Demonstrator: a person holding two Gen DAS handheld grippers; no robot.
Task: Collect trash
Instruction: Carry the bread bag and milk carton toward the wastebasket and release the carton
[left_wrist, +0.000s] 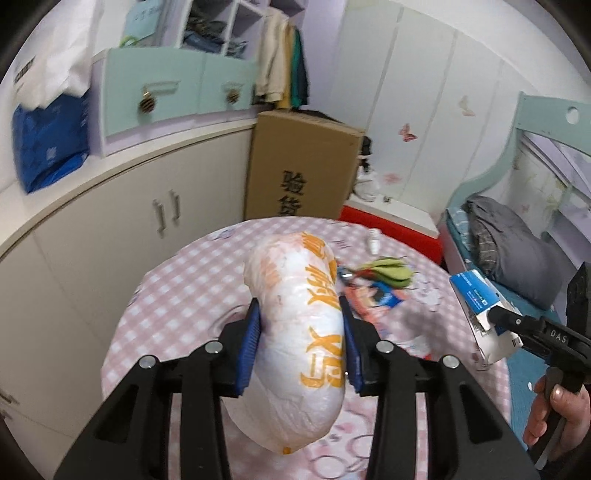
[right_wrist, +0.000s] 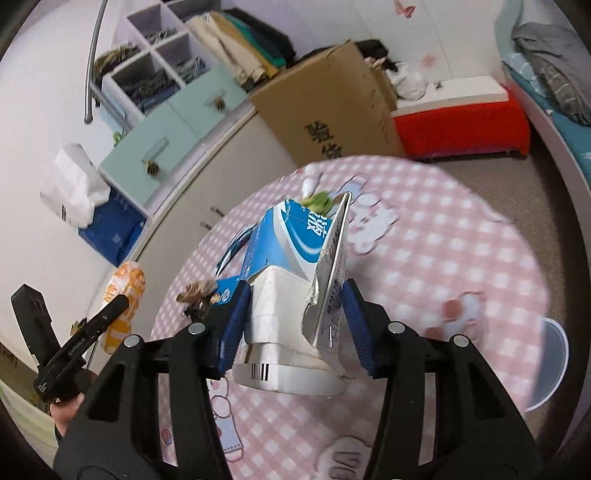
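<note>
Two light pieces are held: soft bag (left_wrist: 301, 332) squeezed mid-body in left tongs (left_wrist: 300, 341), torn carton (right_wrist: 295, 295) clamped in right tongs (right_wrist: 295, 325); peels (left_wrist: 388, 271) remain at one o'clock.

My left hand-held gripper (left_wrist: 299, 343) pinches a white orange-printed bag (left_wrist: 301, 332) above the pink-checked desk (left_wrist: 177, 295); green peels (left_wrist: 388, 271) lie beyond it.
</note>
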